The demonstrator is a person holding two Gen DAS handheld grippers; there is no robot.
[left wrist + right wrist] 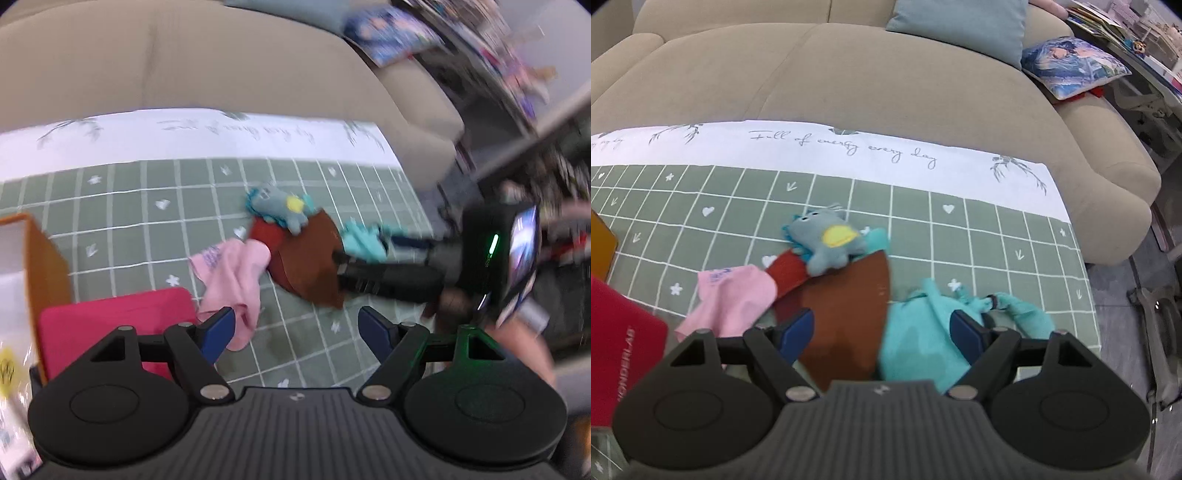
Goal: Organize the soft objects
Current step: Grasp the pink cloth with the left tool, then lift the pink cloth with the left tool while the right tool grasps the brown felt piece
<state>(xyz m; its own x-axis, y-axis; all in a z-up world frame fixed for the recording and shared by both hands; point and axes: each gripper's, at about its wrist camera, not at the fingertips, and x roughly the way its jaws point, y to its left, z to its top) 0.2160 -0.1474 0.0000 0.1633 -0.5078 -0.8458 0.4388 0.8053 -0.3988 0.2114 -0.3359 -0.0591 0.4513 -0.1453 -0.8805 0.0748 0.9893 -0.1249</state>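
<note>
A grey plush toy (827,242) with a yellow belly lies on a brown cloth (846,314) and a red cloth (786,273) on the green checked tablecloth (997,236). A pink cloth (731,302) lies to their left, a teal cloth (923,332) to their right. My right gripper (882,328) is open, low over the brown and teal cloths. My left gripper (299,328) is open and empty above the tablecloth, near the pink cloth (232,273). The left wrist view also shows the plush toy (277,206), the brown cloth (306,262), the teal cloth (362,242) and the right gripper's body (491,254).
A red box (110,325) and an orange-walled bin (44,258) stand at the table's left. A beige sofa (849,74) runs behind the table, with a teal cushion (960,22) and a printed cushion (1071,62). Shelves and clutter (535,92) are at the right.
</note>
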